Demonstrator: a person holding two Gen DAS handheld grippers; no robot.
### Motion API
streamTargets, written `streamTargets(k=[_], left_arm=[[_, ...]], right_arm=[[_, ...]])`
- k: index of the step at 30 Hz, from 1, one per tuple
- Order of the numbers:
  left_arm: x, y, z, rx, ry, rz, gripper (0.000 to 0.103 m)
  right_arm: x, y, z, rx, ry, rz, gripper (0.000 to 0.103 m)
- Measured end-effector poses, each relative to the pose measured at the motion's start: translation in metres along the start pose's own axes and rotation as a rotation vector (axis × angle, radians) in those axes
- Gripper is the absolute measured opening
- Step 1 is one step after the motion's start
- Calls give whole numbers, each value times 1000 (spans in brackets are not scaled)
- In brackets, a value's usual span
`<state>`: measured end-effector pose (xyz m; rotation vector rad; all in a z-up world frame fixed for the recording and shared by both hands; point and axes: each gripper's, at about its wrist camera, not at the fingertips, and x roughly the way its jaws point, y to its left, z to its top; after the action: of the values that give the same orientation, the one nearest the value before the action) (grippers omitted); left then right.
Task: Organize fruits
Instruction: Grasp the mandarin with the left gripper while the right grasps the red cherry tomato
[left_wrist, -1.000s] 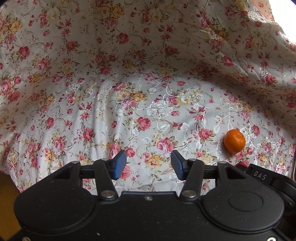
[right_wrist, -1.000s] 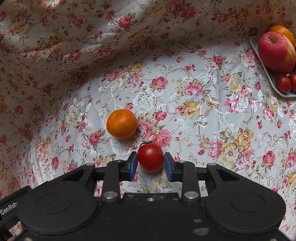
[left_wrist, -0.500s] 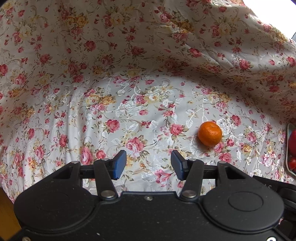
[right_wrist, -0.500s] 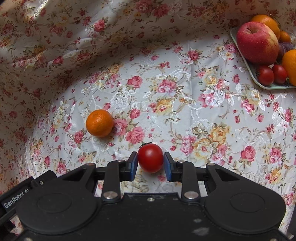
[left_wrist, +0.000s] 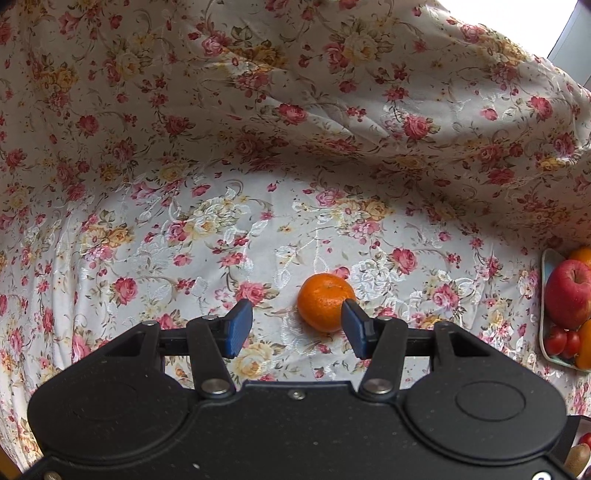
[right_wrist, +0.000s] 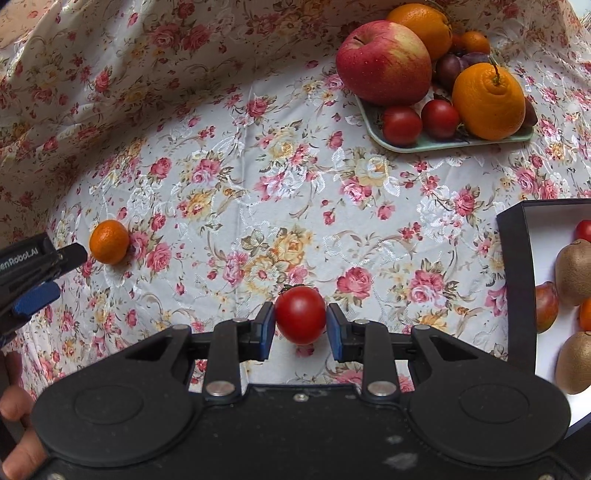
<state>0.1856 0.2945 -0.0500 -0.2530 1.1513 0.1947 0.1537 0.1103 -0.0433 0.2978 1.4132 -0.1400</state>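
My right gripper (right_wrist: 300, 328) is shut on a red tomato (right_wrist: 300, 314) and holds it above the floral cloth. A small mandarin (left_wrist: 325, 302) lies on the cloth just beyond my open left gripper (left_wrist: 297, 332), close to its right fingertip (left_wrist: 352, 326). The mandarin also shows in the right wrist view (right_wrist: 109, 241), with the left gripper (right_wrist: 35, 280) beside it. A pale green tray (right_wrist: 454, 144) at the back right holds an apple (right_wrist: 384, 62), oranges, tomatoes and plums. A black box (right_wrist: 517, 280) at the right holds kiwis and other fruit.
The floral cloth (left_wrist: 258, 229) covers the table and rises in folds at the back and left. The green tray's edge (left_wrist: 545, 295) shows at the right of the left wrist view. A hand shows at the lower left of the right wrist view.
The left gripper has swung right, bringing the mandarin from the far right to just ahead of its fingers. The right gripper has swung right with the tomato; the tray and box came into view.
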Motion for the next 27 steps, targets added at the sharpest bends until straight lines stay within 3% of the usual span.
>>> streamTargets(k=[16,27], left_arm=[[30,-30,5,59,37,41,59],[49,-11,7,-11,95,18,59]], right_arm=[[4,-8,-2,-12,36,-22,29],[8,-5,-1,-16,34,-33,29]])
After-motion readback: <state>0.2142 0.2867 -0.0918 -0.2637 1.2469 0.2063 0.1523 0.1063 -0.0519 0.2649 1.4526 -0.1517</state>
